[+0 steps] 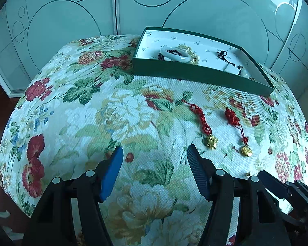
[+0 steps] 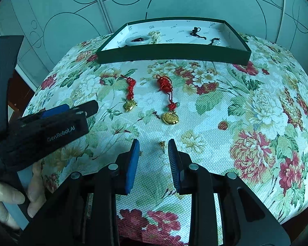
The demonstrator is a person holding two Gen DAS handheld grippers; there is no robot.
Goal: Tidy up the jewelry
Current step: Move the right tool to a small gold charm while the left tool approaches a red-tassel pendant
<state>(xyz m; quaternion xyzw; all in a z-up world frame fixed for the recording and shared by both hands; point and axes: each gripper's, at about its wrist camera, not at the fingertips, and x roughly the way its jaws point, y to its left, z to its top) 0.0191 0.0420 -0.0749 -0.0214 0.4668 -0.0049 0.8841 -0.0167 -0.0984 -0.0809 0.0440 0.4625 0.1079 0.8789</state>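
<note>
Two red knotted cords with gold charms lie on the floral cloth: one [image 1: 203, 126] [image 2: 130, 94] on the left, one [image 1: 239, 131] [image 2: 168, 100] on the right. A small gold earring [image 2: 161, 144] lies just ahead of my right gripper [image 2: 153, 145], which is open and empty. My left gripper [image 1: 155, 151] is open and empty, left of and nearer than the charms. The green tray [image 1: 195, 75] [image 2: 174, 53] at the back holds a white bangle [image 1: 174, 54], dark beads, a pale bead string and dark-corded pendants.
The floral-covered table [image 1: 92, 112] drops off at its rounded edges. Glass wardrobe doors [image 1: 71, 20] stand behind. The left gripper's body [image 2: 51, 127] and the hand holding it show at the left of the right wrist view.
</note>
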